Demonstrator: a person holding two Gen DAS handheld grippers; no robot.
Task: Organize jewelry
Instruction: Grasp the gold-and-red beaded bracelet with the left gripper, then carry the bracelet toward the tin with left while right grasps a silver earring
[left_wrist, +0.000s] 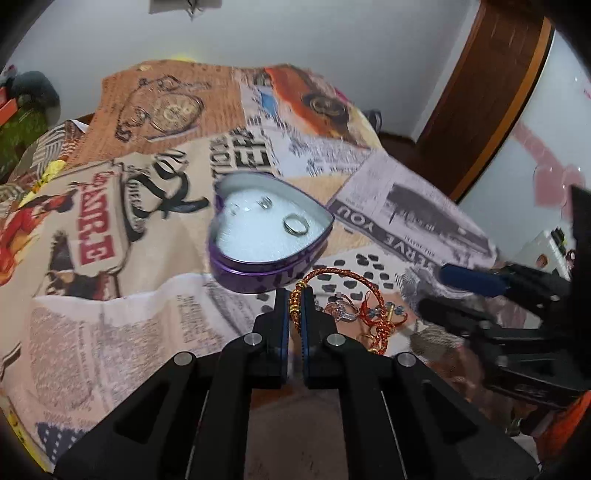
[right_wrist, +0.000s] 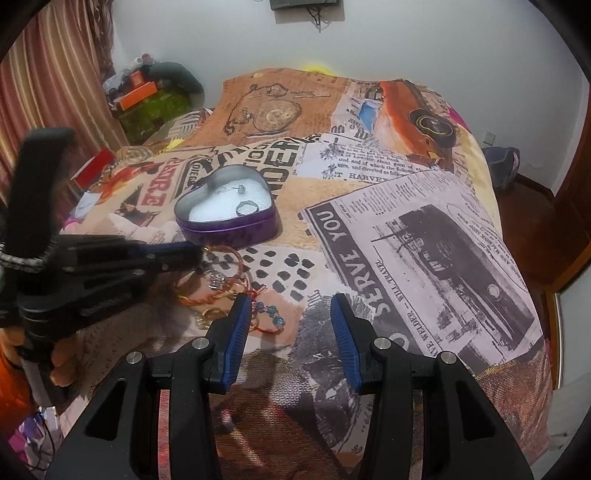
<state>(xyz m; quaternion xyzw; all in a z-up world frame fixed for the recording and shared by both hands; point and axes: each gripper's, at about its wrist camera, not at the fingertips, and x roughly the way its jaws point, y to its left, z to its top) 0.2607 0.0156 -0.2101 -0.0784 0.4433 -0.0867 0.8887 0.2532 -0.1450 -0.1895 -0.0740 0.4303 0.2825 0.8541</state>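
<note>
Left gripper (left_wrist: 294, 295) clamped on red-gold bangle (left_wrist: 332, 275) near heart tin (left_wrist: 258, 266); right gripper (right_wrist: 286, 306) apart, empty, above bedspread (right_wrist: 424, 221).

Heart-shaped tin (left_wrist: 273, 264): glossy purple metal, matt silver inside, white fibrous lining. Ring (left_wrist: 295, 225) at its 3 o'clock: polished metal. Bangle (left_wrist: 347, 284): twisted gold-red cord. Bedspread (left_wrist: 110, 332): matt printed woven cloth. Pads (right_wrist: 236, 336): ribbed blue rubber.
</note>
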